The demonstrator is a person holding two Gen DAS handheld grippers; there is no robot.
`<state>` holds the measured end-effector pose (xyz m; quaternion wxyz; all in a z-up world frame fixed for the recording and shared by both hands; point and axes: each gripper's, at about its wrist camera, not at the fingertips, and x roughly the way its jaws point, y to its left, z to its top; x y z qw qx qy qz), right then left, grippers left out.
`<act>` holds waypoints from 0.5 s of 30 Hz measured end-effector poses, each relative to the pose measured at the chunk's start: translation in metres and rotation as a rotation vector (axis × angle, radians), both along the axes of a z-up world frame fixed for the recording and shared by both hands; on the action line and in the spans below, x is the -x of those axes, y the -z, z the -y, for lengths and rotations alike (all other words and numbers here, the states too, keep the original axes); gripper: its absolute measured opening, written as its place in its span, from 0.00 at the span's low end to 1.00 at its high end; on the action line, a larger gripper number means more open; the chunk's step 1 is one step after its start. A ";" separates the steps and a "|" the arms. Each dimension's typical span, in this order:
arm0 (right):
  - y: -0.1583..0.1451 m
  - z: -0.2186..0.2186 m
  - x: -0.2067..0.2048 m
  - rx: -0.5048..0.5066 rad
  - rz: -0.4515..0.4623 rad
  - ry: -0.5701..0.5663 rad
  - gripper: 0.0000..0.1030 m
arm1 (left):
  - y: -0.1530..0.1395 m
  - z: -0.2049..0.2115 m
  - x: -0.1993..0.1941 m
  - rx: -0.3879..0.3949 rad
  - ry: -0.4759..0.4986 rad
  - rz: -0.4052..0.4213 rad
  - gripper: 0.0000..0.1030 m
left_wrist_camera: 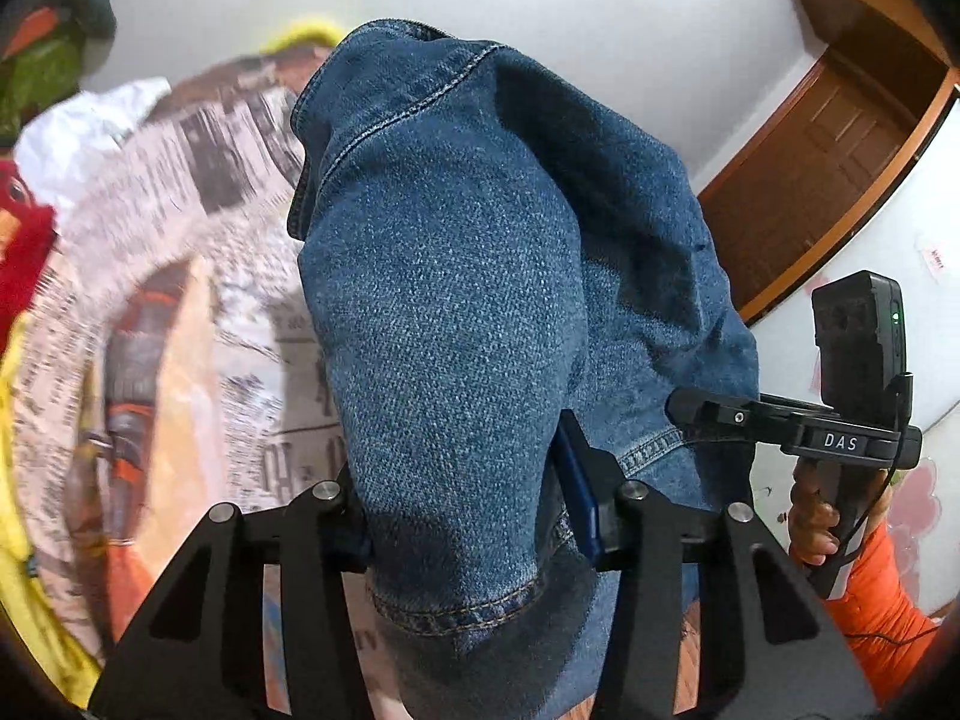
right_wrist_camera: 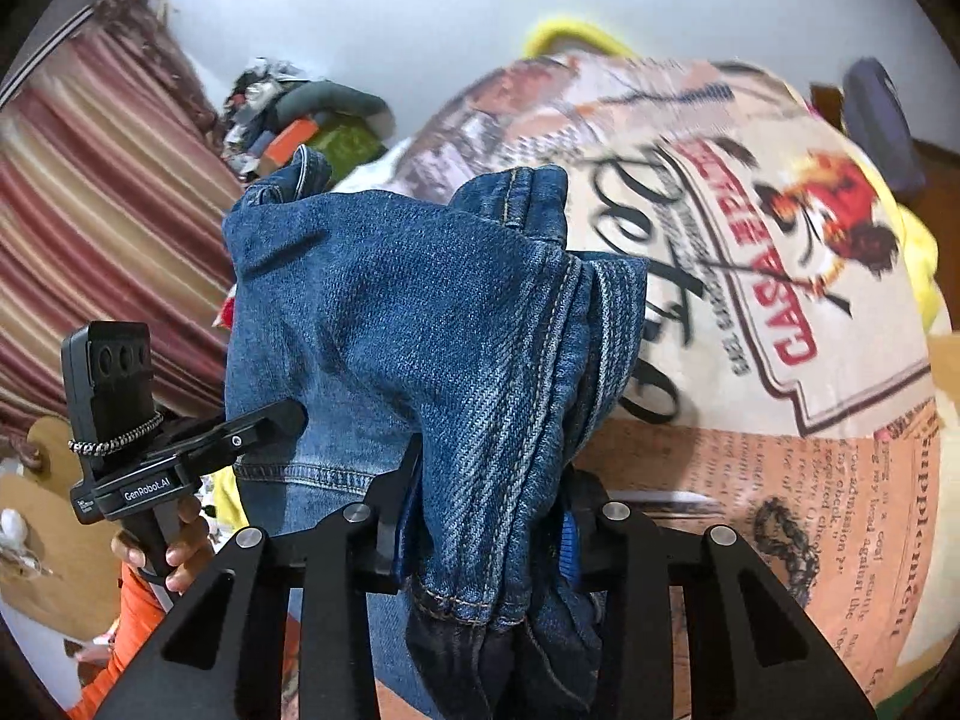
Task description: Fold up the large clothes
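A dark blue denim garment with tan topstitching (left_wrist_camera: 480,276) hangs in the air between the two hand-held tools, lifted above a bed covered by a cream and orange newspaper-print sheet (left_wrist_camera: 198,252).

The left gripper (left_wrist_camera: 480,516), a black two-finger claw, is clamped on a thick bunch of the denim: the cloth bulges out over its fingers and a stitched hem curls just below them. Beyond the cloth, the other black tool shows at the right edge, held in a hand (left_wrist_camera: 810,522) with an orange sleeve (left_wrist_camera: 882,594) behind it.

The right gripper (right_wrist_camera: 486,534) likewise pinches a gathered fold of the same garment (right_wrist_camera: 408,312), its blue-padded jaws narrow and pressed into seams and hem. The left tool's handle shows low at the left, in a hand (right_wrist_camera: 174,546).

Behind the bed stand a white wall (left_wrist_camera: 600,12), a brown wooden door (left_wrist_camera: 828,150), a red-and-cream striped curtain (right_wrist_camera: 102,192), and a heap of mixed clothes (right_wrist_camera: 300,120).
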<state>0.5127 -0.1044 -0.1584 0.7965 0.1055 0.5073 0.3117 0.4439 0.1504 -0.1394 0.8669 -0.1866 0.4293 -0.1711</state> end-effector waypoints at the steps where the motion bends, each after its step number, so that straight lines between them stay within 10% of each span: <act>1: -0.008 -0.007 0.005 -0.003 0.014 -0.008 0.32 | -0.006 -0.010 0.006 -0.001 -0.006 0.010 0.46; 15: -0.013 -0.117 0.041 -0.016 -0.016 -0.138 0.32 | -0.019 -0.109 0.080 -0.028 -0.147 0.002 0.46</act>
